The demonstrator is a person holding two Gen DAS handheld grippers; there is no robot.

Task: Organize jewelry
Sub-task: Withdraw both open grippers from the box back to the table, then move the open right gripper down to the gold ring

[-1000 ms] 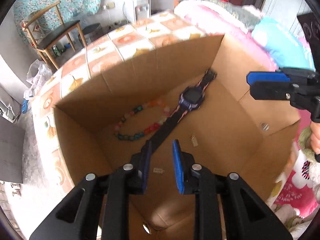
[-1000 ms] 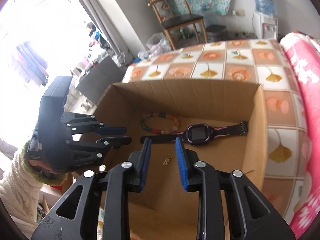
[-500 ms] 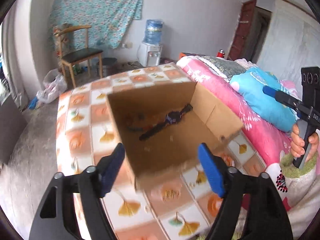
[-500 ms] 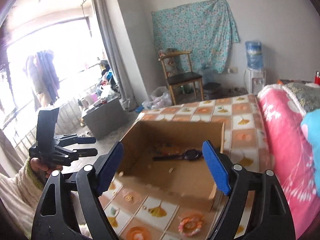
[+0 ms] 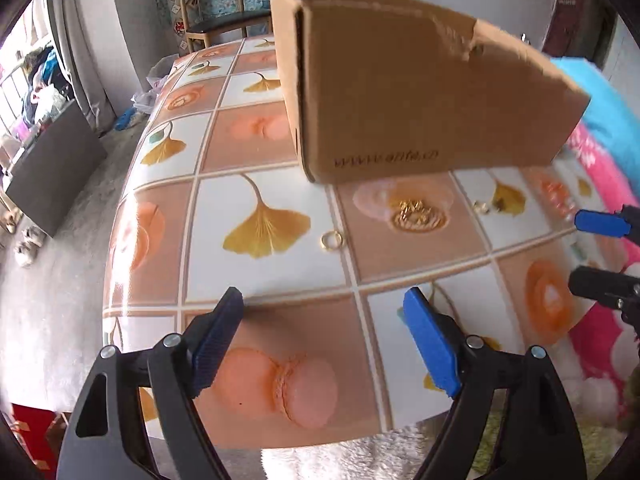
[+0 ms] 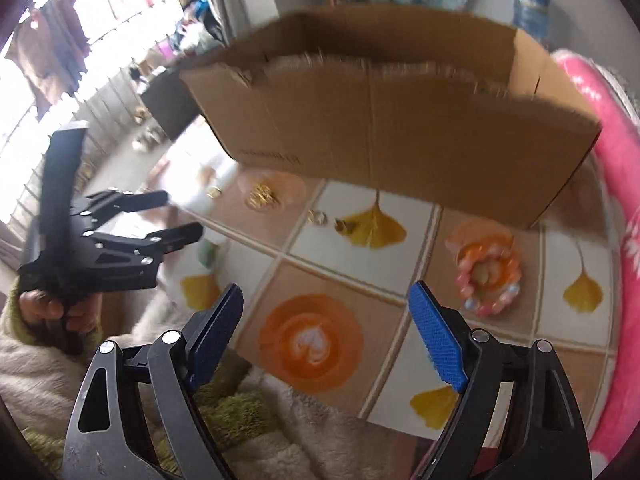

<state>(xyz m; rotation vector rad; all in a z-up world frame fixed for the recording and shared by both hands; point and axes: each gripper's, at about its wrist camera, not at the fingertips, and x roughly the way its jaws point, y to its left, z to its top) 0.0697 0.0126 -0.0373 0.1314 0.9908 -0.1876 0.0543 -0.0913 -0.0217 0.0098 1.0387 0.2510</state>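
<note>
Bedroom-ish bg w/ a wooden chair [image 5: 218, 12], water jug and pink bedding to the right; the desk [image 5: 256, 148] wears a glossy tile-print cloth w/ ginkgo leaves and orange rounds.

Left claw [image 5: 324, 342]: spread wide, blue ribbed pads, nothing held. Right claw [image 6: 326, 342]: same, wide apart and empty. Each shows in the other's view, off to the side, also w/ nothing between its fingers.

Cardboard box [image 5: 420, 92] sits ahead of both claws, plain brown corrugated, top edge ragged, printed web address low on the near wall. Its inside is hidden from these angles, so can't tell what's in it.

Still loose on the desk, as far as I can see:
- gold ring [image 5: 331, 239], thin hoop, ahead of left claw, slightly left of its centre line, between claw and box
- gold cluster [image 5: 416, 210], spiky/shiny bits, maybe a chain or small pieces, further ahead-right, near the box foot
- small gold bits [image 6: 318, 216], blurred, ahead of right claw
- pink bead bracelet [image 6: 486, 274], rounded pastel beads in a loop, ahead-right of right claw, just outside its right finger line

Judgement: mid-task at best; several pieces left to pick up and drop in the box. Ring and small bits look thin and flat on slick cloth, prob fiddly to pinch; bracelet is chunkier and should be easier.
</note>
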